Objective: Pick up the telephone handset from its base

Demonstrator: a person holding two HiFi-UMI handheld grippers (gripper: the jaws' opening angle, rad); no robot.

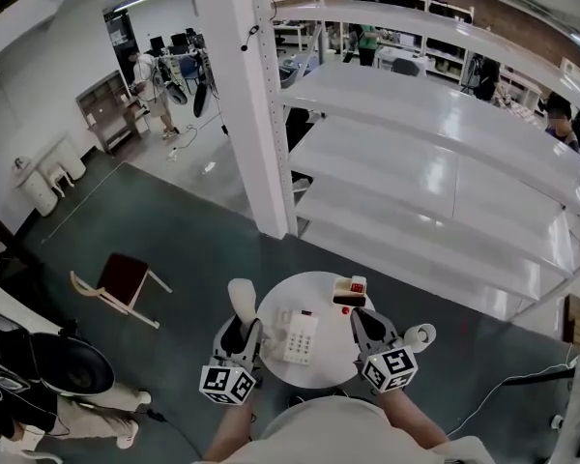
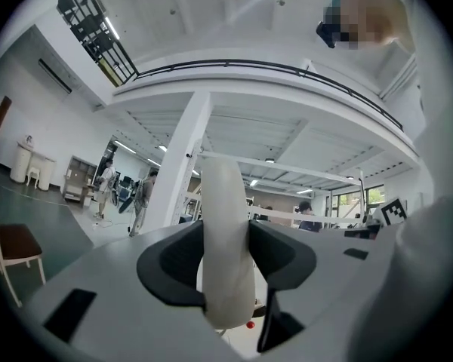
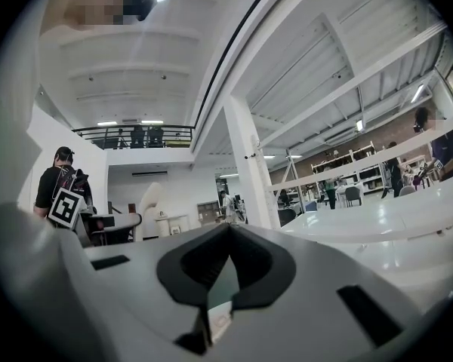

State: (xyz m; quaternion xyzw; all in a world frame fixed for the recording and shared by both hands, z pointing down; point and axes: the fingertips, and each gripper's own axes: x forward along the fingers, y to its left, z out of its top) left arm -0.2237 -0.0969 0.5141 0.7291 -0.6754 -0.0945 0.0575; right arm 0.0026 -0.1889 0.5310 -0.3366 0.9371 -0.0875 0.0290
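- Left tongs (image 1: pixel 239 329) are clenched on the telephone handset (image 2: pixel 225 225). In the left gripper view both dark pads press its white body from either side.
- The handset stands upright in that grip, its rounded end poking up above the tongs.
- From the head view, the handset is off the telephone base (image 1: pixel 302 338), up at the base's left and apart from it, out past the rim of the counter (image 1: pixel 331 358).
- The base sits flat near the middle of the round white counter, with its keypad facing up.
- Right tongs (image 3: pixel 226 231) are clenched with nothing in them. The tips meet, and I only see floor through the gap behind them.
- In the head view the right tongs hang just right of the base, over the counter's right edge.
- A small red and white box (image 1: pixel 351 290) sits on the counter beyond the base, towards the far right rim.
- A wooden chair (image 1: pixel 124 280) with a dark seat stands well left of the base, on the green floor.
- A white pillar (image 1: pixel 240 95) rises well beyond the base, and long white shelves stretch off to its right.
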